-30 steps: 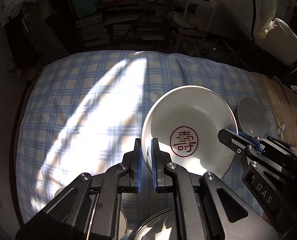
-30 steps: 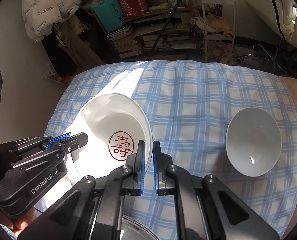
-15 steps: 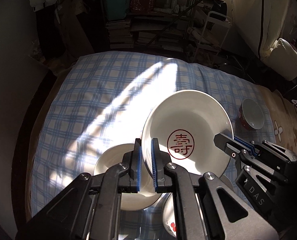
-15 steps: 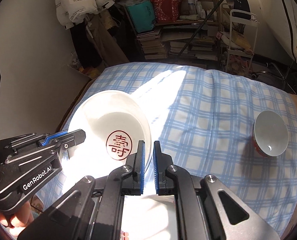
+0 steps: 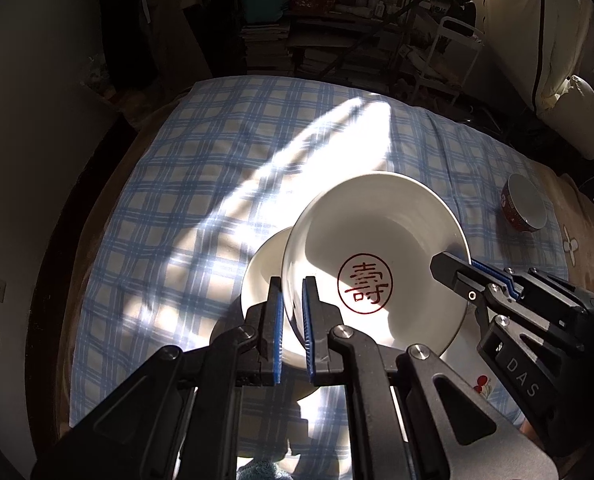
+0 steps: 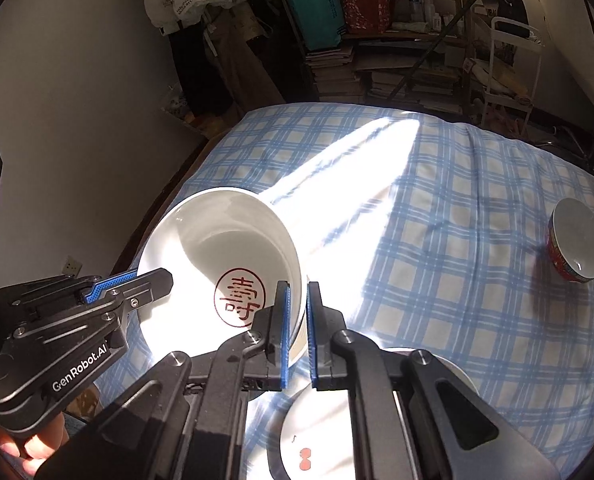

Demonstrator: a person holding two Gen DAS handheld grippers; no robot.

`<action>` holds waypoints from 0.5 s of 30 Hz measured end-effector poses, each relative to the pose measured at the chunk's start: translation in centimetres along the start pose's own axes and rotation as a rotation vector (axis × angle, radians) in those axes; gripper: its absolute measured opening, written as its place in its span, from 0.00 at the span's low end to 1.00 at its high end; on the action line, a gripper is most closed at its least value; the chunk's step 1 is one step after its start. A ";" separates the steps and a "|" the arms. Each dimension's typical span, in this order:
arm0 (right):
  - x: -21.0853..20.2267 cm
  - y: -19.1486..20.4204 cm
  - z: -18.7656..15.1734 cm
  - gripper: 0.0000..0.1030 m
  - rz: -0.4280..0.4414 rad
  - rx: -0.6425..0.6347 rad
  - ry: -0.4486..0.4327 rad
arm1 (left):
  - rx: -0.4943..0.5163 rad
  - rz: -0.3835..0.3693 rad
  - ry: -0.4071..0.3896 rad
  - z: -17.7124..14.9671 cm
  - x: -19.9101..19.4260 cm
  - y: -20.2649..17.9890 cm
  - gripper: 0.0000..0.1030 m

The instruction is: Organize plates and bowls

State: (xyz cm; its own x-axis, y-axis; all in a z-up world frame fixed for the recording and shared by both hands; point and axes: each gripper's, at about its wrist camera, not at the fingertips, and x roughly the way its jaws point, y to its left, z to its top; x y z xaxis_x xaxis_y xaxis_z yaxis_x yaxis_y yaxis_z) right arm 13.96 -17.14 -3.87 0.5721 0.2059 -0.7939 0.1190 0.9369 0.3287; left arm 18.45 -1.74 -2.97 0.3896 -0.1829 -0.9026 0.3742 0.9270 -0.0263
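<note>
A large white bowl (image 5: pixel 381 236) with a red seal character in its bottom hangs tilted above the blue checked cloth (image 5: pixel 201 184), carried by both grippers. My left gripper (image 5: pixel 292 286) is shut on the bowl's near left rim. My right gripper (image 6: pixel 297 287) is shut on the opposite rim of the same white bowl (image 6: pixel 225 240). Each wrist view also shows the other gripper clamped on the bowl's edge. Under the carried bowl a second white bowl (image 5: pixel 259 276) sits on the cloth, mostly hidden. A small red-sided bowl (image 6: pixel 577 246) stands alone at the far right.
A white plate (image 6: pixel 317 440) with a red mark lies just below the right gripper, with a shiny metal rim (image 6: pixel 457 376) beside it. Sunlight streaks across the cloth. Beyond the far edge stand shelves of books (image 6: pixel 337 68), bags and a white cart (image 5: pixel 453 56). A wall runs along the left.
Both grippers have carried the seal bowl leftward across the cloth, still clamped on it. The second white bowl has come into view beneath it, and the red-sided bowl now lies farther off to the right.
</note>
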 end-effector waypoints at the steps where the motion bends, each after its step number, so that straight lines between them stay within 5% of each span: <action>1: 0.2 0.2 -0.1 0.09 0.004 -0.002 0.003 | -0.004 -0.001 0.001 -0.1 0.1 0.2 0.08; 15: 3.9 0.5 -1.4 0.09 0.020 -0.052 0.053 | -0.042 0.014 0.058 -2.4 3.8 1.9 0.08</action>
State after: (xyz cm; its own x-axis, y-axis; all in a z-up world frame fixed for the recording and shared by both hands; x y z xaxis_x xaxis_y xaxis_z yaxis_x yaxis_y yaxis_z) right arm 15.10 -15.44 -7.56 0.5297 0.2378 -0.8142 0.0654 0.9456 0.3188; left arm 18.69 0.13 -7.48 0.3446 -0.1513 -0.9265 0.3329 0.9425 -0.0301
